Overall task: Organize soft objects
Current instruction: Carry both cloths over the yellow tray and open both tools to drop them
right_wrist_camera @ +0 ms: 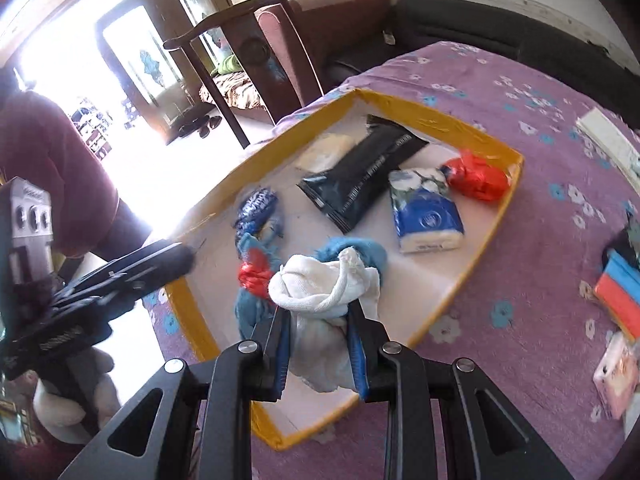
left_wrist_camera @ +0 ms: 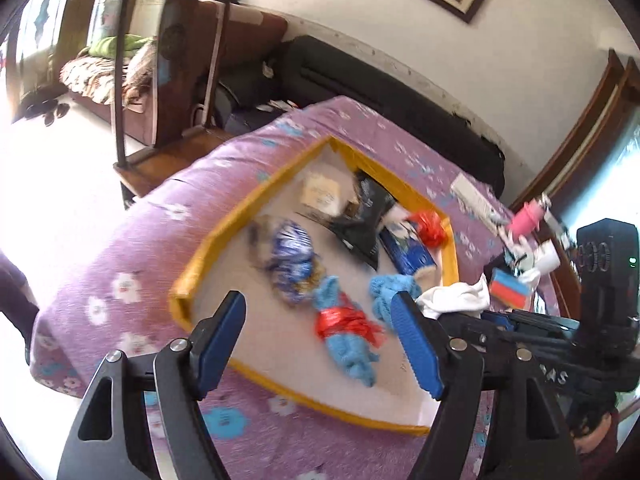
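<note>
Already in the yellow-rimmed tray (right_wrist_camera: 472,128): packets, tissue pack (right_wrist_camera: 426,212), tied blue cloths. Right gripper (right_wrist_camera: 318,320) clamped on white cloth (right_wrist_camera: 320,284) above near tray end; left gripper (left_wrist_camera: 320,328) wide, empty. Still outside, far right: striped sponge (right_wrist_camera: 616,292).

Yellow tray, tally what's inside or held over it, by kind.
Packets: 3, cream, black, blue
Crinkly bundles: 2, red, blue-white
Blue cloths: 2, red-tied, plain
White cloth: 1, in right gripper
Total: 8

tray (right_wrist_camera: 502,216) on bed (right_wrist_camera: 520,320), pkts (right_wrist_camera: 362,172) in tray
</note>
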Available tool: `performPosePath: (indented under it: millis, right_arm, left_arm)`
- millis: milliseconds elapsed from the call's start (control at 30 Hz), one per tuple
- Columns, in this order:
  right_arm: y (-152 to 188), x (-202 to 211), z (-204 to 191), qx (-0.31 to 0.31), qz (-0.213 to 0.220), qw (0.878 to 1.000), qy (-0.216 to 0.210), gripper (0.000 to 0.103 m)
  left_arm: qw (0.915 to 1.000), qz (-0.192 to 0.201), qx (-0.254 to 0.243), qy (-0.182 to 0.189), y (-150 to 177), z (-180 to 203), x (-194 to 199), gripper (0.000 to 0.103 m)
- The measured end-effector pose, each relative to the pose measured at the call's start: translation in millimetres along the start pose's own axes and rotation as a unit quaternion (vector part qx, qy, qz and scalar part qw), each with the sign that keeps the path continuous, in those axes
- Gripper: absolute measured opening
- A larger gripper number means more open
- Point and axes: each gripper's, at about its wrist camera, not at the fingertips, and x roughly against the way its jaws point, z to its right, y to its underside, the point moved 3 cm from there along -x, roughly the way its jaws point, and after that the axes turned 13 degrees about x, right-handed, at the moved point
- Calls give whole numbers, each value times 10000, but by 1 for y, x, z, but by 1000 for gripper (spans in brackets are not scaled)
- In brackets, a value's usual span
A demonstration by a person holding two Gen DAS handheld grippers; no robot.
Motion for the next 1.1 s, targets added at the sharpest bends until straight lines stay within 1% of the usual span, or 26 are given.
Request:
performPosePath:
  millis: [133, 200, 267, 333, 400, 433, 500, 567, 600, 667, 733, 767, 800, 867, 900, 933, 967, 1000, 1033, 1067, 1100]
  right_arm:
    - [-18, -6, 5, -149, 87, 9998, 51, 28]
    - [-31, -13, 8, -254, 103, 9996, -60, 28]
    - [-45, -25, 6, -375, 42, 9987, -350, 28]
    - [-50, -42, 1, -620, -68, 9939, -905, 28]
    - [-50, -57, -4, -808, -168, 9885, -1266, 28]
    - [-49, -67, -6, -901, -258, 9862, -1364, 28]
    - [-44, -78, -4, -1079, -328, 9842, -1365, 28]
    - [-39, -84, 4, -1243, -400, 9850, -1124, 28]
    - [-37, -84, 11, -1283, -450, 9866, -900, 28]
    - [-35, -82, 23, -1191, -549, 9911, -226, 28]
    - [-33, -79, 33, -955, -650, 9911, 656, 28]
    - [-33, -78, 35, -866, -662, 9900, 891, 28]
    - [-33, -78, 35, -814, -665, 9898, 959, 28]
    - [-32, -80, 28, -780, -675, 9920, 730, 30]
    - [-33, -82, 20, -726, -659, 9938, 516, 30]
    - [-34, -83, 10, -657, -611, 9958, 159, 32]
    - [-35, -82, 2, -604, -617, 9963, -20, 35]
    - [-35, -80, -3, -535, -620, 9966, -41, 44]
    - [-38, -76, -7, -447, -540, 9975, 41, 57]
    - [-40, -70, -9, -385, -436, 9982, 136, 65]
    - [-42, -61, -10, -346, -304, 9987, 233, 75]
  left_arm:
    - [9997, 138, 178, 17, -4, -19, 14, 75]
    - [9997, 140, 210, 31, -4, -24, 15, 75]
    - [9996, 122, 242, 46, -3, -30, 17, 75]
    - [9995, 113, 281, 56, -4, -36, 19, 75]
    - [9993, 114, 344, 59, -4, -43, 21, 75]
    - [9992, 105, 384, 56, -5, -47, 21, 75]
    - [9989, 90, 444, 73, -6, -52, 21, 75]
    - [9987, 101, 480, 97, -6, -57, 22, 75]
    - [9987, 108, 490, 112, -6, -58, 23, 75]
    - [9986, 112, 500, 129, -6, -61, 23, 75]
    - [9985, 93, 517, 159, -6, -61, 23, 75]
    - [9985, 74, 517, 176, -5, -61, 22, 75]
    - [9985, 59, 506, 186, -5, -60, 20, 75]
    - [9987, 43, 459, 197, -4, -57, 20, 75]
    - [9988, 41, 439, 198, -3, -56, 20, 75]
    - [9989, 45, 415, 201, -2, -53, 21, 75]
    - [9990, 51, 396, 196, -1, -52, 22, 75]
    - [9992, 65, 364, 178, -1, -50, 24, 75]
    - [9993, 80, 335, 155, 0, -48, 25, 75]
    - [9994, 106, 300, 130, 0, -45, 28, 75]
    - [9995, 124, 273, 115, 1, -44, 30, 75]
